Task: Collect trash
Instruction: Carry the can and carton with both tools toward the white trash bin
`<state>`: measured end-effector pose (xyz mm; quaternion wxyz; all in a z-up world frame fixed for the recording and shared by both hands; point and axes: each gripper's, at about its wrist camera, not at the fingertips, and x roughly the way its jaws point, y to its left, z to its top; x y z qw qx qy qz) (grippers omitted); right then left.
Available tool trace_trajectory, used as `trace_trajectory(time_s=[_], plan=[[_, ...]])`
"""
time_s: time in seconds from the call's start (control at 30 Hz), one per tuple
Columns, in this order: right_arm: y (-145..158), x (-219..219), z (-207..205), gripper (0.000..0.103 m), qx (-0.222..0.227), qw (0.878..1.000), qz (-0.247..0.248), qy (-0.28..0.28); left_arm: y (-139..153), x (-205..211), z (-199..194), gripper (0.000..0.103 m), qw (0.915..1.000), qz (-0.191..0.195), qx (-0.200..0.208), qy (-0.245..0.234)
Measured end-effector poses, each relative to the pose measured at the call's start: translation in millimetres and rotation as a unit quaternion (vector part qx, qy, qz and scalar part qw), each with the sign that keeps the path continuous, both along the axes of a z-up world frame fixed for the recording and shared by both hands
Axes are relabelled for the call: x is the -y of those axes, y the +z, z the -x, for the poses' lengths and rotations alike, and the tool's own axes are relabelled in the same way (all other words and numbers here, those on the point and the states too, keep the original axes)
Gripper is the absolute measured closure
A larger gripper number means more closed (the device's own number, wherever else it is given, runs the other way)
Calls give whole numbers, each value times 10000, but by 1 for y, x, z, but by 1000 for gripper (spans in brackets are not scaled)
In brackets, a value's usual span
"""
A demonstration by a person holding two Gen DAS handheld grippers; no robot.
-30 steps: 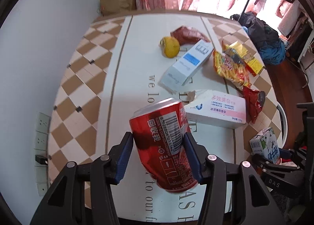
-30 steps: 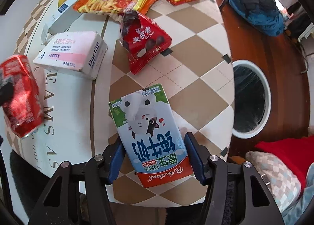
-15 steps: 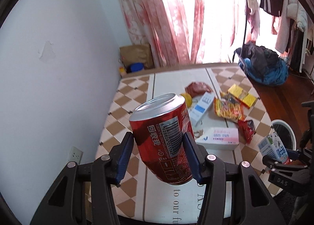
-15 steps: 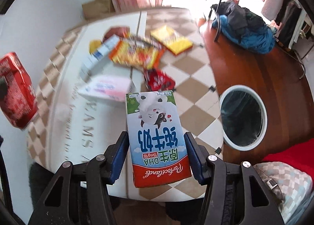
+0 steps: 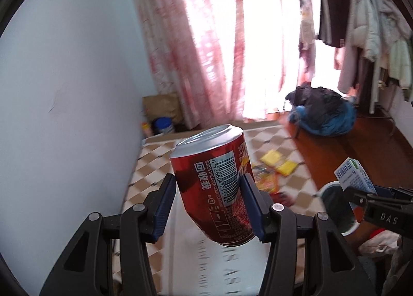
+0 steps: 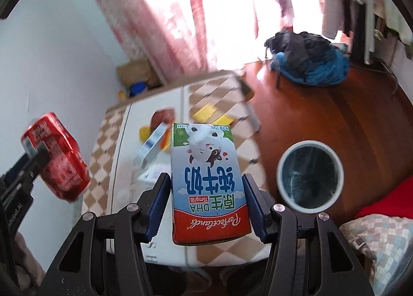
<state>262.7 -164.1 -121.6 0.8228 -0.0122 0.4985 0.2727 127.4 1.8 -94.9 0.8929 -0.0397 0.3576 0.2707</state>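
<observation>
Can (image 5: pixel 216 182) — carton (image 6: pixel 207 179) — between fingers (image 5: pixel 165 205)

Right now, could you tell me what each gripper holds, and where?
Left gripper: red can, by its sides. Right gripper: milk carton, by its side faces.

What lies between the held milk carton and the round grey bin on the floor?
Nothing stands between them: in the right wrist view, only the table's checkered edge and bare wooden floor separate the blue-and-red milk carton from the round grey bin.
</observation>
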Motion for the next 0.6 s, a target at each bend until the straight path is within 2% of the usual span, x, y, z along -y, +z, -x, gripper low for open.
trace_trajectory(time_s=[0.13, 0.27, 0.43, 0.6], plan=[[8, 58, -31, 45, 9, 9990, -91, -436, 4, 34, -45, 55, 9987, 167, 54, -478], [-8, 112, -68, 45, -66, 9962, -11, -866, -10, 76, -107, 55, 9943, 386, -82, -990], [-63, 176, -123, 45, -460, 9893, 197, -1368, -52, 129, -188, 55, 9849, 744, -467, -1490], [-133, 227, -171, 45, -1038, 9790, 397, -1707, -116, 177, -262, 55, 9660, 1267, -970, -2034]])
